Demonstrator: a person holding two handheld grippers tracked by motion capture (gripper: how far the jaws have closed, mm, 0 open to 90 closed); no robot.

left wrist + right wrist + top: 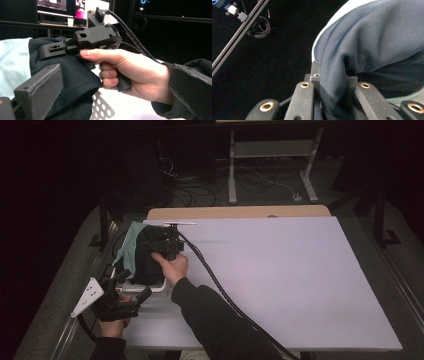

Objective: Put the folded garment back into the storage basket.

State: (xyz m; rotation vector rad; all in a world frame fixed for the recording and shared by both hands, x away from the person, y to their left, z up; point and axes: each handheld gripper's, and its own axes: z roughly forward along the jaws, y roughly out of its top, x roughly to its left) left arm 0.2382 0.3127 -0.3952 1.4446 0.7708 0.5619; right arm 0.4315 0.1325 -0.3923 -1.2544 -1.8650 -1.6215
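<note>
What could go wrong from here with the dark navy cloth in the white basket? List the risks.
1. The right gripper pinches only a narrow fold of the dark navy cloth, so the fold may slip out when pulled.
2. The pale teal cloth lies against the navy one and could be dragged along.
3. The white perforated basket sits near the table edge and might shift or tip; the left gripper stands open beside it.

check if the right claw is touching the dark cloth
Touching. In the right gripper view the right claw has a fold of the dark cloth pinched between its jaws.
</note>
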